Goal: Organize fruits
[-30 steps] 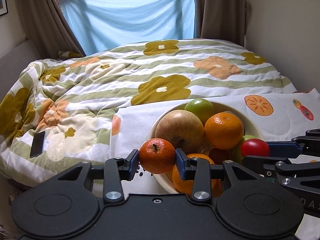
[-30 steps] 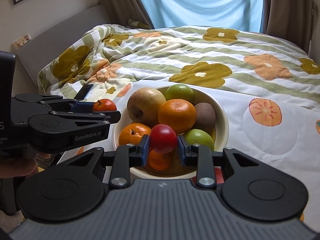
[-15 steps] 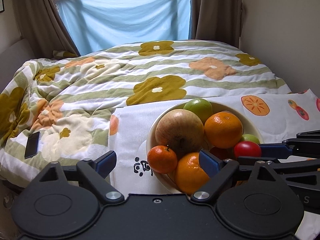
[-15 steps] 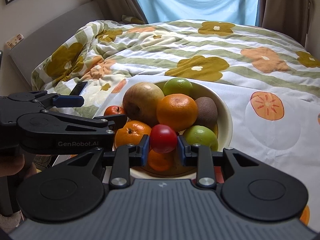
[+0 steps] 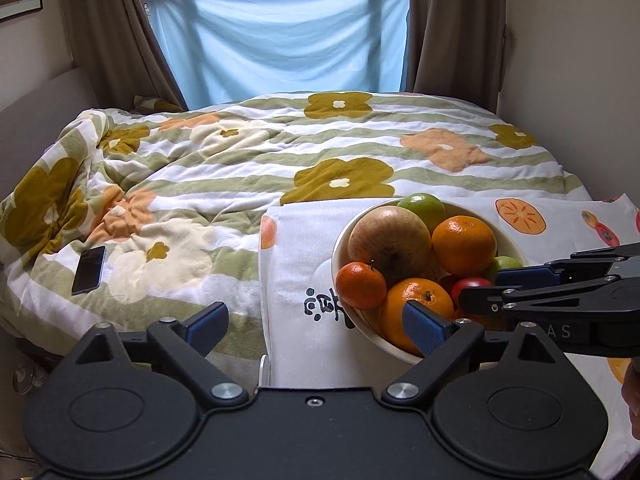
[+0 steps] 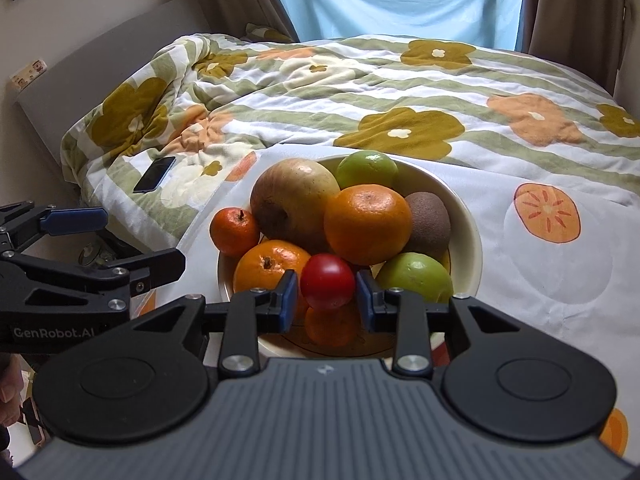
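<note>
**Releasing Fruit Into the Bowl**

Opening right hand-held gripper [image 6: 327, 301] around red tomato [image 6: 327, 281], pads just clear, atop piled bowl [image 6: 468, 236]. Spreading left hand-held gripper [image 5: 316, 326] wide, empty, beside small tangerine [image 5: 361, 285] at rim. Next, likely: backing away without toppling pile.

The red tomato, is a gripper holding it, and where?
No. The right gripper is opening, its pads just off the red tomato's two sides; it rests on the fruit in the bowl. The left gripper is wide open and empty.

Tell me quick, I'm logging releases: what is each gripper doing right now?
Left gripper: open, jaws opening, nothing between them.
Right gripper: jaws opening; red tomato sits between them, pads apart from it.
</note>
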